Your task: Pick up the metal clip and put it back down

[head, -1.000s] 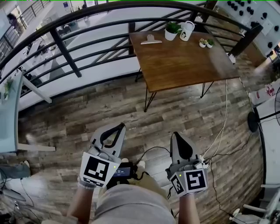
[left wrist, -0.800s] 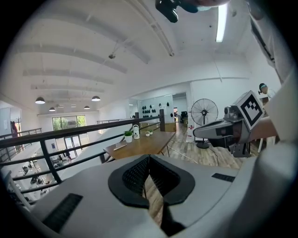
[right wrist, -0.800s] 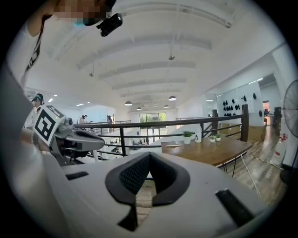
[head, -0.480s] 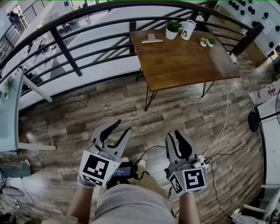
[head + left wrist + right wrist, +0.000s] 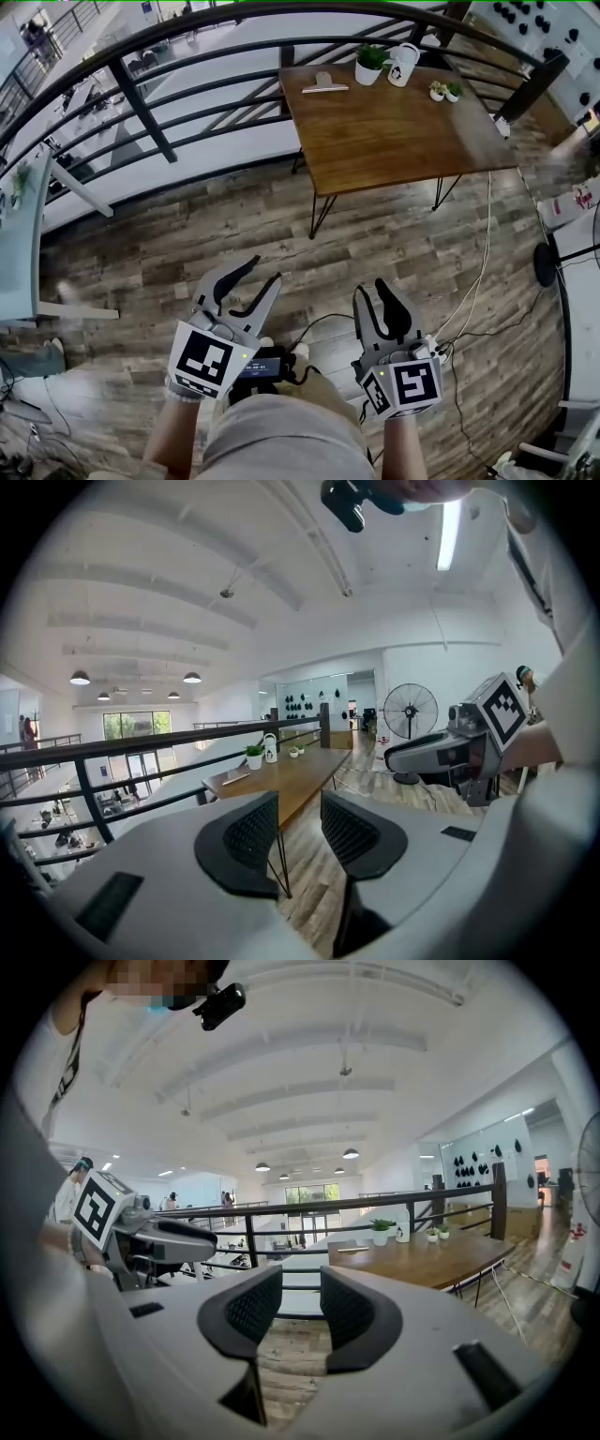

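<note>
Both clamped tight a second ago; now parting, left gripper (image 5: 262, 274) and right gripper (image 5: 372, 290) alike, with nothing between them. Held low over the floor (image 5: 234, 220), well short of the table (image 5: 403, 131). Clip (image 5: 323, 84) untouched at the far edge beside the plant (image 5: 368, 64). Looks like readying for the reach; pickup not yet begun.

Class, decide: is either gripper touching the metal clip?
Apart. In the head view the metal clip lies on the table, while the left gripper and right gripper, jaws opening and empty, hang over the floor.
</note>
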The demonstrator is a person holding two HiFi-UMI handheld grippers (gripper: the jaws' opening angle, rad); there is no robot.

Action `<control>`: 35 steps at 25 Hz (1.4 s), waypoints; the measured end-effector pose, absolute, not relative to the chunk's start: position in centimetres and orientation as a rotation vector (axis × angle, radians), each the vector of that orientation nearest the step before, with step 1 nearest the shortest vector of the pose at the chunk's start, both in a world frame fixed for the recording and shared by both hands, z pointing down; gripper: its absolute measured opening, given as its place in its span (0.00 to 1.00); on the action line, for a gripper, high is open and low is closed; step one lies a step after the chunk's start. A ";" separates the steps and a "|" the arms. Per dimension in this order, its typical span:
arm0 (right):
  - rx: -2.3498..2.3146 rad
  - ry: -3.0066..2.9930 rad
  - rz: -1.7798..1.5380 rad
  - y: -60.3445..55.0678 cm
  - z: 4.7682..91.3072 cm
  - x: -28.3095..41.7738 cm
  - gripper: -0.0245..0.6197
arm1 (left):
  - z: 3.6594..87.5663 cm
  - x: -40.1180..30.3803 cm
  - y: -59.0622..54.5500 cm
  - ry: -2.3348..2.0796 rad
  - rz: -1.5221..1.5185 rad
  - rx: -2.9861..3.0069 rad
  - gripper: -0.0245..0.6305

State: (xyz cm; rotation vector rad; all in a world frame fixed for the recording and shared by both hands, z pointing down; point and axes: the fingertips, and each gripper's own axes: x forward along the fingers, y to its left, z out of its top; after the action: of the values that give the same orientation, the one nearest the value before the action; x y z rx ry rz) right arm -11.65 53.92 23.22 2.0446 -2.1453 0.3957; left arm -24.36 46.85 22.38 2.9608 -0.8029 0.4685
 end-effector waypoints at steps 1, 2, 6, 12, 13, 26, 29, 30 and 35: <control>2.045 -2.147 0.397 54.0 23.3 -11.3 0.25 | 22.4 -24.1 46.9 -0.813 0.471 2.960 0.26; 2.045 -2.150 0.400 54.1 23.4 -11.0 0.25 | 22.5 -23.9 46.9 -0.826 0.470 2.959 0.26; 2.023 -2.172 0.405 54.3 23.9 -9.9 0.28 | 22.3 -23.0 47.2 -0.861 0.459 2.963 0.26; 2.001 -2.208 0.356 55.0 23.4 -9.1 0.28 | 22.3 -22.2 48.1 -0.915 0.444 2.969 0.26; 2.001 -2.211 0.348 55.1 23.2 -8.9 0.28 | 22.3 -22.2 48.2 -0.925 0.434 2.970 0.26; 2.031 -2.188 0.320 54.7 23.5 -7.3 0.28 | 22.6 -20.8 47.1 -0.903 0.399 2.991 0.26; 2.033 -2.174 0.332 53.7 24.1 -6.6 0.28 | 23.4 -19.7 45.9 -0.878 0.406 2.996 0.26; 2.036 -2.170 0.334 53.1 24.3 -6.4 0.28 | 23.5 -19.4 45.4 -0.866 0.409 2.999 0.26; 2.050 -2.151 0.340 49.1 25.0 -4.9 0.28 | 24.3 -17.7 41.4 -0.844 0.416 3.012 0.26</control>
State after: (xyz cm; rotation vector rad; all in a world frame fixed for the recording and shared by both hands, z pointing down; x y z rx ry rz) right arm -4.87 49.06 24.98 2.0495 -2.1510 0.3405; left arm -17.75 41.37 24.34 3.0117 -0.8441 0.4155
